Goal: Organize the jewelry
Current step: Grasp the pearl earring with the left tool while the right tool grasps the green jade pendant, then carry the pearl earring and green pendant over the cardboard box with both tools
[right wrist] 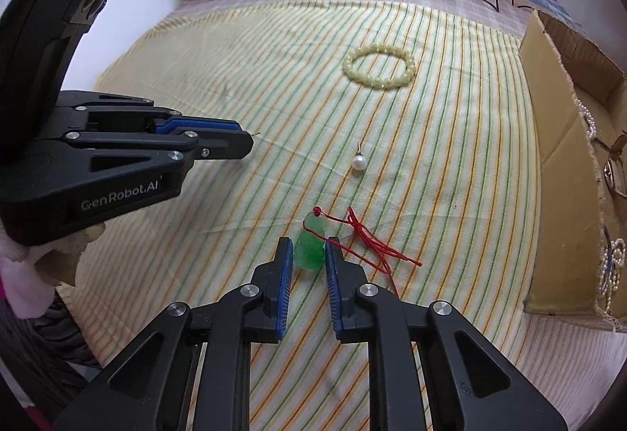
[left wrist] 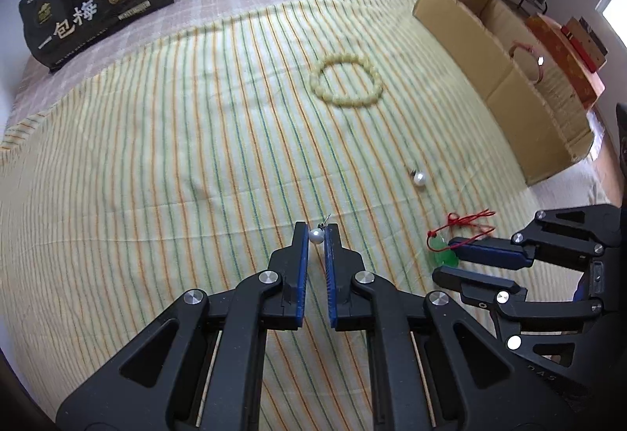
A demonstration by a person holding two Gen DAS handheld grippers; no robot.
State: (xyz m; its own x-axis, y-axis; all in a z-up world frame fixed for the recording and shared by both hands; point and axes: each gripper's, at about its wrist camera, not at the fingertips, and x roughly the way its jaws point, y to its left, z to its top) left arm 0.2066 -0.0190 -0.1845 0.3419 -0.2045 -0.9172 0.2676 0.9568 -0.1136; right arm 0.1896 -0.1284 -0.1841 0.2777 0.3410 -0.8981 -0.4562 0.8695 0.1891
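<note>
1. The left gripper (left wrist: 316, 233) has its jaws closed on a pearl earring (left wrist: 316, 235): the white bead sits pinched between the two blue pads at their very tips, with its thin metal post sticking out at about 1 o'clock from the bead.
2. The right gripper (right wrist: 307, 249) has its jaws drawn in around a green pendant (right wrist: 309, 247). The blue pads flank it on both sides and look to be touching it, so it is judged to be gripped, still low against the striped cloth (right wrist: 235, 78).
3. The pendant's red cord (right wrist: 368, 241) trails away from the right jaws toward 3 to 4 o'clock in the right wrist view, lying loose on the cloth. The pendant's long axis runs roughly 12 to 6 o'clock, in line with the fingers.
4. A second pearl earring (right wrist: 358, 161) lies free at about 1 o'clock from the right jaws, post pointing to 12 o'clock. A pale beaded bracelet (right wrist: 378, 67) lies flat farther out, near 12 to 1 o'clock.
5. The cardboard box (right wrist: 556, 141) stands at 2 to 3 o'clock of the right gripper, with pearl strands already inside. It is nearer the right hand than the left, so the pendant probably has the shorter carry, toward 2 o'clock, and the dangling cord could snag the box wall.
</note>
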